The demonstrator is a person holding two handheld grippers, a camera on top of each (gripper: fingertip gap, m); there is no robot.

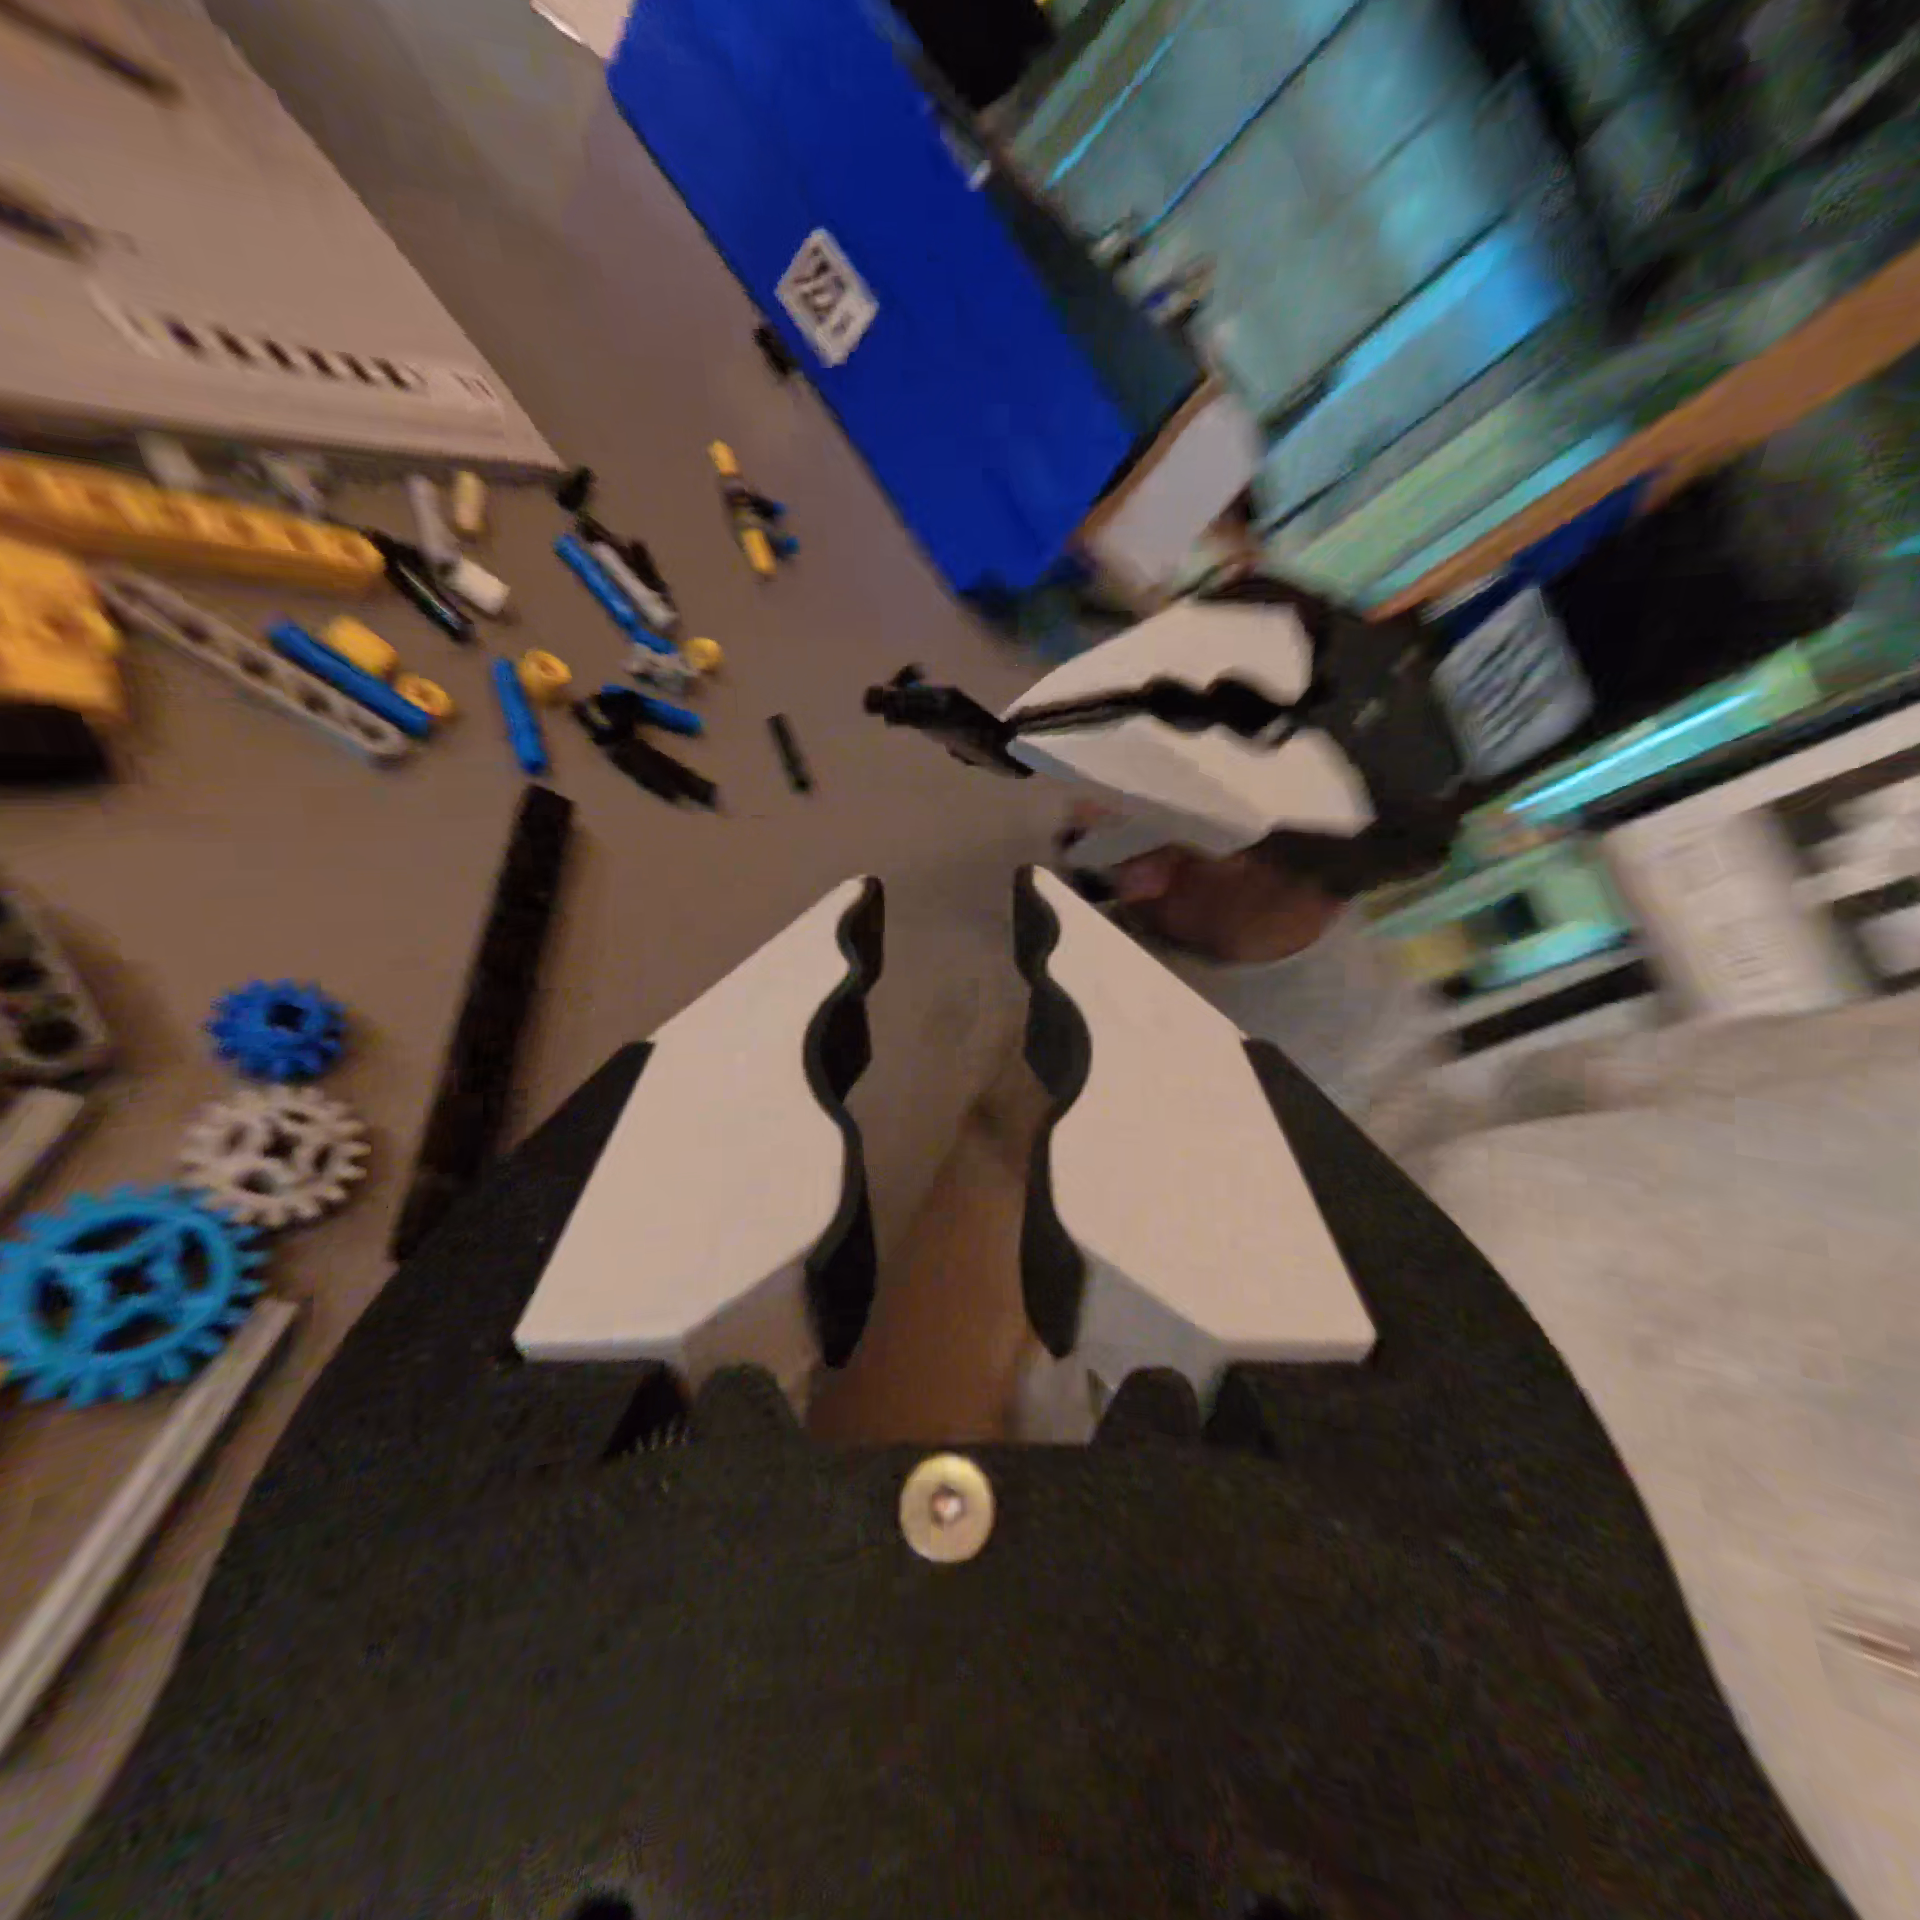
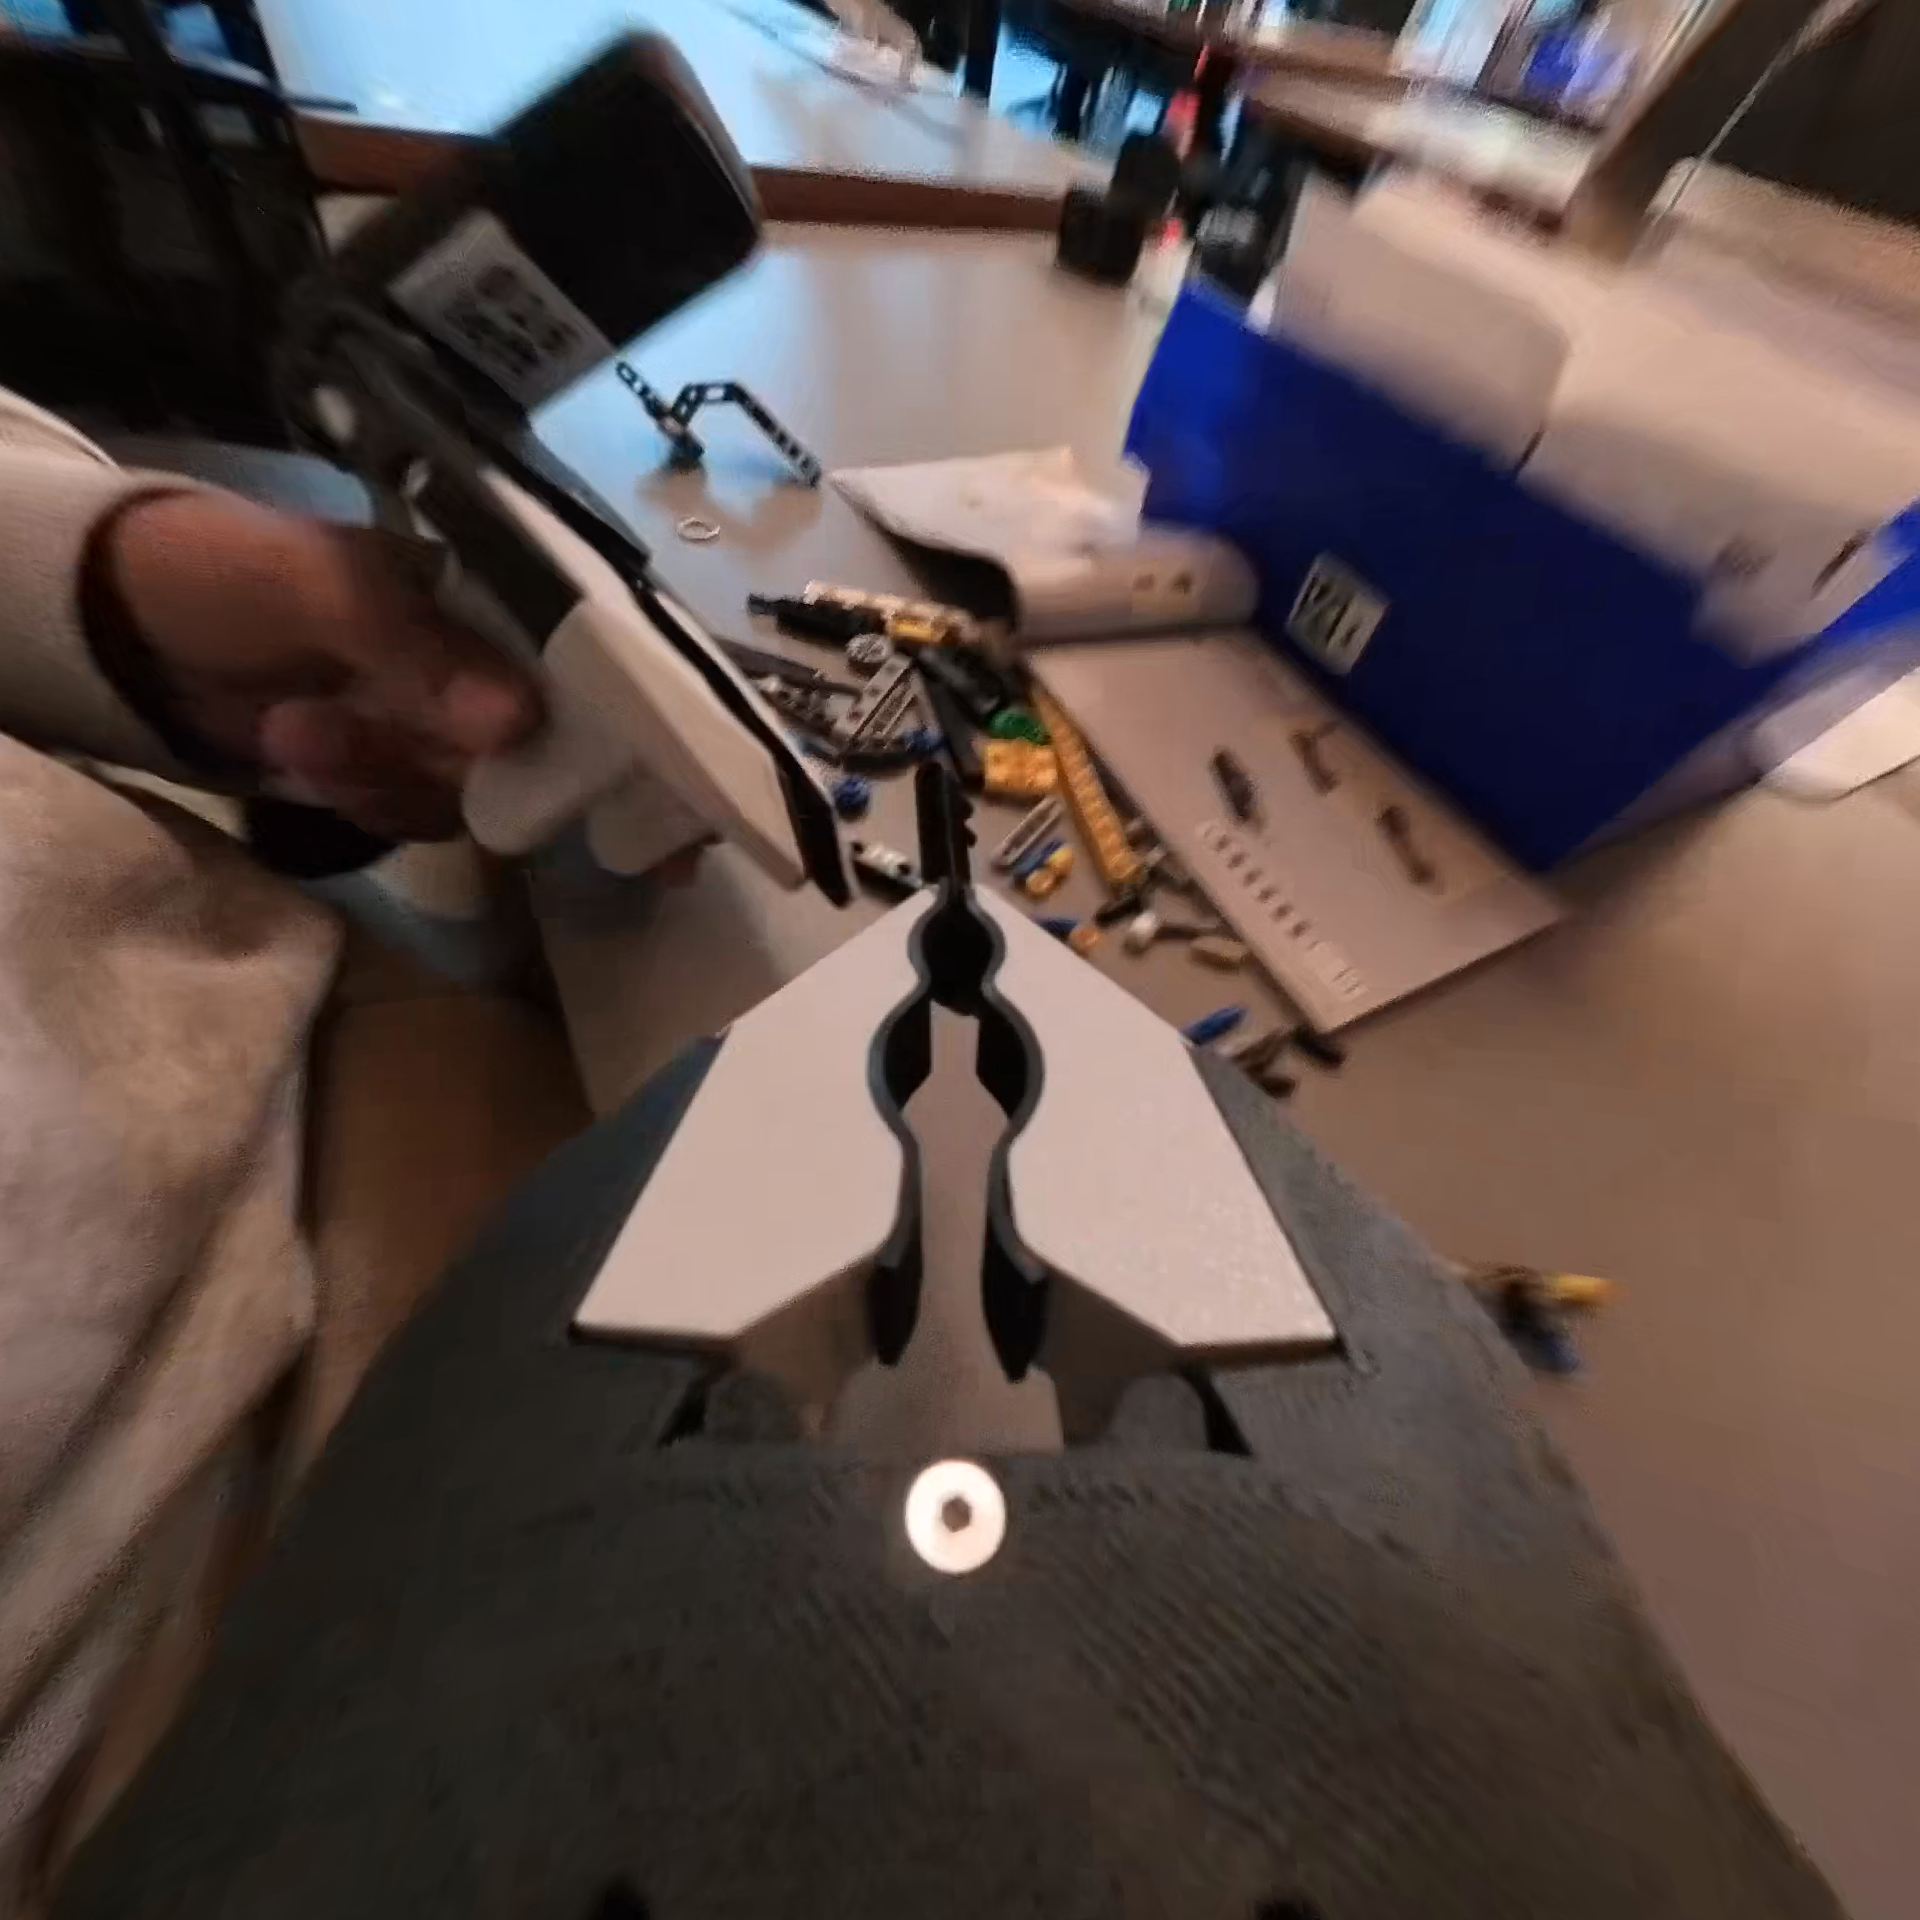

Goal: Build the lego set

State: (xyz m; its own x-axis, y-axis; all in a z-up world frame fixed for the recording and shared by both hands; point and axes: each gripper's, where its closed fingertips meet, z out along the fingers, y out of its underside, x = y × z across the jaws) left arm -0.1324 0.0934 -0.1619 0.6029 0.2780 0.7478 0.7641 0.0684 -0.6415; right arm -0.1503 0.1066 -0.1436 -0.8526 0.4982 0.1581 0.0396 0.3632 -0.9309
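1. Left wrist view: the left gripper (image 1: 948, 894) stands with a clear gap between its fingers and nothing in them. The right gripper (image 1: 1013, 727) shows up and to its right, pinched onto a black pin (image 1: 935, 715). The pin juts out of those tips toward the left, lengthwise along that gripper's fingers, and ends a little above the left gripper's tips — near, not touching. Left of the pin, loose parts lie on the table (image 1: 644, 260): blue and yellow pins, a black beam (image 1: 494, 997) and 3 gears (image 1: 275, 1148). A blue box (image 1: 883, 208) stands beyond the pin.

2. Right wrist view: the right gripper (image 2: 951, 899) is closed almost fully on the black pin (image 2: 943, 826), which sticks straight out past the tips, its long axis in line with the fingers. The left gripper (image 2: 821, 842) comes in from the left of the pin — its tip just beside it. Whether it is parted cannot be told here. Beyond the pin lies the parts pile with a yellow beam (image 2: 1091, 800), and farther back a small black frame (image 2: 727, 416) stands on the table (image 2: 935, 312).

3. My read: the left gripper is the free one, and it must meet the pin's bare end.
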